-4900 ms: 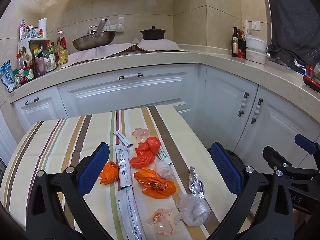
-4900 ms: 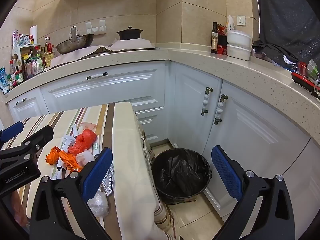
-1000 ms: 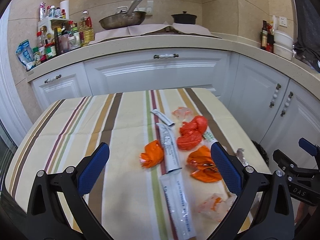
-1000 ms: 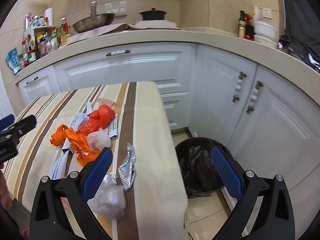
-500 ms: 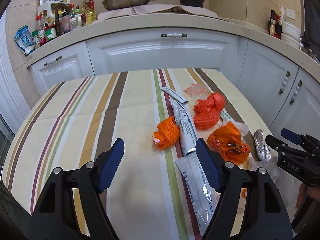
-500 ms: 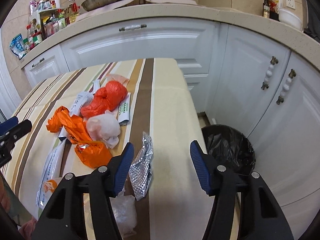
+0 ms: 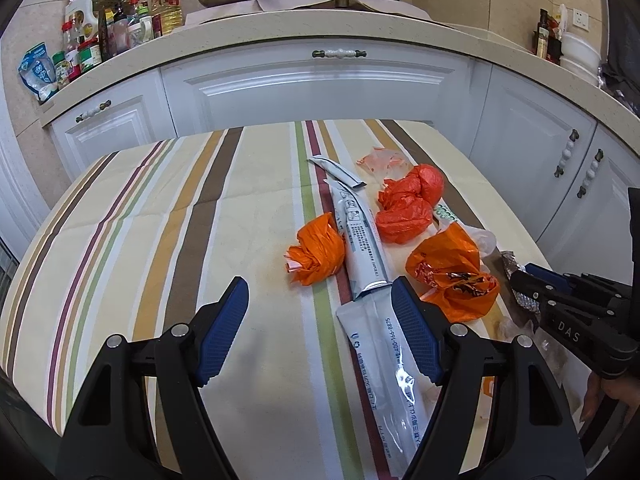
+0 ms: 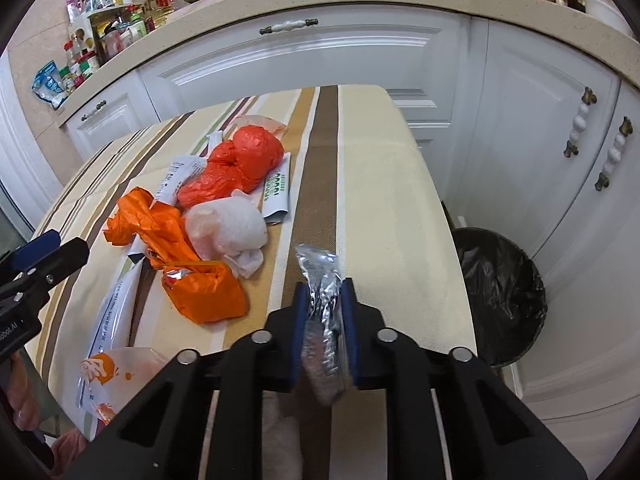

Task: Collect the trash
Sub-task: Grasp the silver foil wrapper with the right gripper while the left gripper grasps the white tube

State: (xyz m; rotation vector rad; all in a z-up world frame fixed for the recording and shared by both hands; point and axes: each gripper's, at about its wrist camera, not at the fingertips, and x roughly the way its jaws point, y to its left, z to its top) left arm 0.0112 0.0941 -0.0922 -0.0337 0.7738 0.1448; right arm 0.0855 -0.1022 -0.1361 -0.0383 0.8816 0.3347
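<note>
The right gripper's [image 8: 323,300] fingers [image 8: 299,320] are closing on a crumpled silver foil wrapper [image 8: 320,280], which stands pinched between the blue pads at the near right part of the striped counter [image 8: 380,184], close to its edge. The left gripper's [image 7: 320,312] fingers [image 7: 224,328] stand apart with nothing between them, above the cloth just short of a small orange bag [image 7: 318,254]; the right finger sits over a long white sachet [image 7: 384,368]. Further trash lies in a cluster: a red bag [image 8: 236,168], a white plastic wad [image 8: 228,228] and a larger orange bag [image 8: 204,292]. A black-lined bin [image 8: 504,292] stands on the floor right of the counter.
</note>
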